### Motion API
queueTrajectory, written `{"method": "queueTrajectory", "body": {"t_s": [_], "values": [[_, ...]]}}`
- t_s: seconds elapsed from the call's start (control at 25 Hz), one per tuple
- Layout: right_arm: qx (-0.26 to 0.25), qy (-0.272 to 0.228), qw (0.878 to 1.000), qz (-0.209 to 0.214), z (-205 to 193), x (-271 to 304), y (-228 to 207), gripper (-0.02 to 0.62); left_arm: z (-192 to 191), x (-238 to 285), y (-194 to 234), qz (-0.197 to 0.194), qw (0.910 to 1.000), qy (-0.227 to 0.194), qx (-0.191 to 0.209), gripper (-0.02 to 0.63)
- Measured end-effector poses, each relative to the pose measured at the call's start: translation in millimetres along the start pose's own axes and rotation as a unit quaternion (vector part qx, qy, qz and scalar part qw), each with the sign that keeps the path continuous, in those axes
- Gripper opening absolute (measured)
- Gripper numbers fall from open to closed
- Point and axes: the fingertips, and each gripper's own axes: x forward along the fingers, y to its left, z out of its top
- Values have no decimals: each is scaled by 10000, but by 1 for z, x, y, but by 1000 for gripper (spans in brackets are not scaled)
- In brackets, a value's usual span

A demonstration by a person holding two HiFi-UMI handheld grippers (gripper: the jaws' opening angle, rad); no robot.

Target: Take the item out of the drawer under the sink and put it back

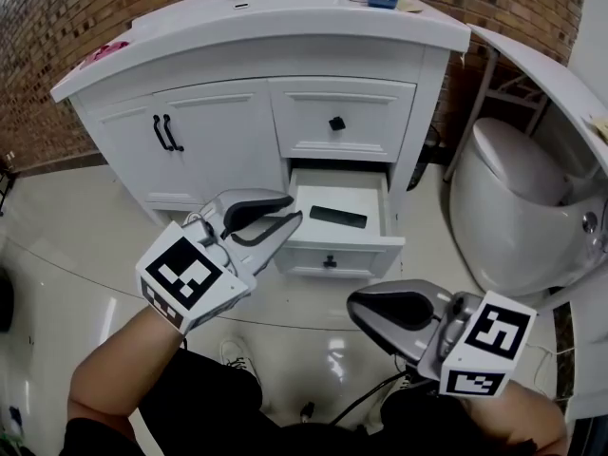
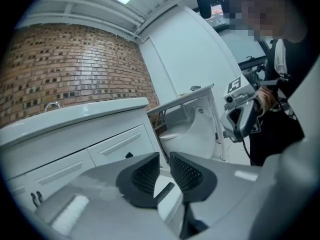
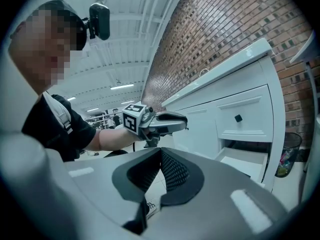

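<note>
Left gripper: you hold your left gripper (image 1: 293, 209) at the left front corner of the open drawer (image 1: 361, 255), angled slightly downward toward it.
Left jaws: a narrow gap separates the pads, and they grip nothing.
Left marker cube (image 1: 185, 274): sits behind the jaws, on the side away from the drawer.
Left forearm (image 1: 109, 373): bare, reaching up toward the drawer from the lower left.
Right gripper (image 1: 353, 302): held in front of the drawer and nearer to you than the left gripper, with its nose pointing left.
Right jaws: the tips meet and grip nothing.
Right marker cube (image 1: 489, 345): sits at the rear, to the right of the drawer's front.
Separation: your two grippers are apart, not touching.
</note>
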Motion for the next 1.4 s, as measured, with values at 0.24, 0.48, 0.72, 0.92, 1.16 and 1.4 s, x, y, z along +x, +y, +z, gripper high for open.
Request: {"method": "queueTrajectory", "body": {"t_s": [0.24, 0.48, 0.72, 0.92, 1.16, 1.4], "values": [[-56, -88, 9999, 88, 6, -4, 6, 8, -20, 38, 32, -106, 9957, 706, 583, 131], [-40, -53, 9999, 159, 4, -5, 3, 8, -62, 95, 38, -464, 9863, 1258, 960, 132], [3, 42, 9997, 238, -2, -7, 1, 8, -115, 143, 27, -1133, 9675, 1861, 1286, 144], [-3, 66, 9994, 341, -3, -9, -3, 8, -165, 172, 20, -1724, 9389, 2590, 1473, 193], [109, 103, 9994, 318, -7, -10, -12, 8, -191, 198, 10, -2360, 9125, 2910, 1640, 201], [229, 154, 9988, 402, -10, -9, -18, 8, -230, 212, 4, -2977, 8728, 3384, 1873, 201]]}}
